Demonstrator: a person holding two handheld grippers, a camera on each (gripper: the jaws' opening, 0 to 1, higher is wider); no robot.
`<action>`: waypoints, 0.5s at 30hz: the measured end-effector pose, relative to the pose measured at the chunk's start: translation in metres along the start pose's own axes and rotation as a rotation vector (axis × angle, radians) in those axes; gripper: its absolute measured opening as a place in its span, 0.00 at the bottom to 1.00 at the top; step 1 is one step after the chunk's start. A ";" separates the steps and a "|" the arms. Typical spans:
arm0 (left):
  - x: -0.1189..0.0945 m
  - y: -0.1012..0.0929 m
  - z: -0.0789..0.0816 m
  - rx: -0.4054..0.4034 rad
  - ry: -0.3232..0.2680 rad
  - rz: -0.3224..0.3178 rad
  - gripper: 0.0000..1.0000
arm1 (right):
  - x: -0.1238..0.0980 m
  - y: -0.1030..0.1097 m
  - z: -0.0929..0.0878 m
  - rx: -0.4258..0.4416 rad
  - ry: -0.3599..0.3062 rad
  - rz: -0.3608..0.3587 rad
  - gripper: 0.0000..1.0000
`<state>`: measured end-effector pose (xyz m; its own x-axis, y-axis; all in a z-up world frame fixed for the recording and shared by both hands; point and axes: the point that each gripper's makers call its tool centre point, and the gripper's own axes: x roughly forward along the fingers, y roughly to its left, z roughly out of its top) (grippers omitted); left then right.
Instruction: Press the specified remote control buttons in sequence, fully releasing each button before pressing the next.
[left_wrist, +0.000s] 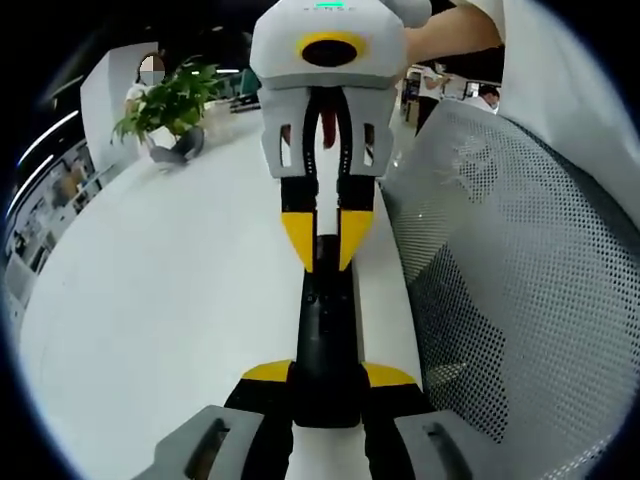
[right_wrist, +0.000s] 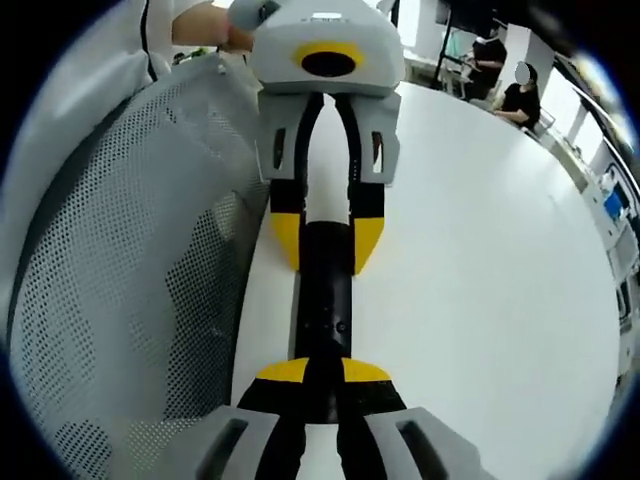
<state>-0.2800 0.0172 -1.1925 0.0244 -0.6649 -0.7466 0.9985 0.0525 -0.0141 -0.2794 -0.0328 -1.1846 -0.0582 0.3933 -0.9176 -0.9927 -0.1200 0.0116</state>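
You hold a long black remote control (left_wrist: 326, 345) between your two grippers, one at each end, over the edge of a white table (left_wrist: 170, 300). In the left gripper view, your left gripper (left_wrist: 327, 378) has its yellow-tipped jaws closed on the near end of the remote, and your right gripper (left_wrist: 327, 243) faces you from the far end with its jaws pinching the other end. In the right gripper view it is the same the other way round: your right gripper (right_wrist: 322, 372) squeezes the near end of the remote control (right_wrist: 324, 300), and your left gripper (right_wrist: 326, 243) grips the far end. A grey mesh chair back (left_wrist: 520, 270) stands just beside the remote, at the table's edge. A green plant in a pot (left_wrist: 168, 110) sits far off on the table. Two people (right_wrist: 505, 85) sit at the far side of the table.
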 end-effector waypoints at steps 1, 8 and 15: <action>0.000 0.000 0.000 0.001 -0.001 -0.001 0.25 | 0.000 0.000 0.000 0.003 0.007 -0.003 0.06; 0.000 0.000 0.000 0.000 -0.006 -0.001 0.25 | -0.003 -0.001 -0.001 0.086 -0.137 -0.067 0.06; 0.000 0.000 0.000 0.003 -0.006 -0.003 0.25 | -0.004 -0.002 -0.001 0.128 -0.213 -0.098 0.06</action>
<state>-0.2803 0.0174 -1.1921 0.0221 -0.6696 -0.7424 0.9987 0.0488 -0.0143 -0.2774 -0.0354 -1.1819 0.0313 0.5822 -0.8124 -0.9992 0.0389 -0.0105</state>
